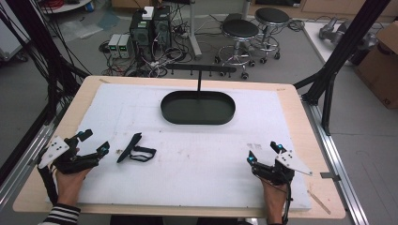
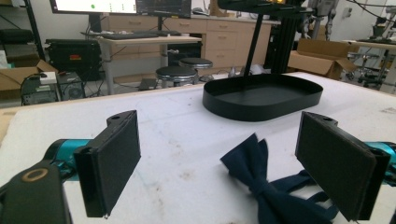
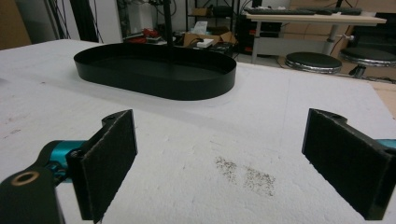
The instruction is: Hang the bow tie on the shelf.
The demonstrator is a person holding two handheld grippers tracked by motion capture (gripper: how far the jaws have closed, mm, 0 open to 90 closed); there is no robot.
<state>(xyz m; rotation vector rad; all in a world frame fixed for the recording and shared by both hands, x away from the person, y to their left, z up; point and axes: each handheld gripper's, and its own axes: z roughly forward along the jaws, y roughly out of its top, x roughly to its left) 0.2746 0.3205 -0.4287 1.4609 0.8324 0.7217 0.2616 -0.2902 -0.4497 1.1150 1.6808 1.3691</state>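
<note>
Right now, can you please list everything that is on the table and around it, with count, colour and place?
bow tie: 1, dark navy, on the white sheet at the left, just in front of the left gripper
tray: 1, black oval, at the far middle of the sheet, with a thin black stand rising at its back
sheet: 1, white, covers most of the wooden table
stools: 2, black round seats, on the floor beyond the table
computer towers: 2, dark, on the floor at the far left, among cables
cardboard box: 1, brown, at the right edge
left gripper: 1, black, open, hand-held
right gripper: 1, black, open, hand-held
</note>
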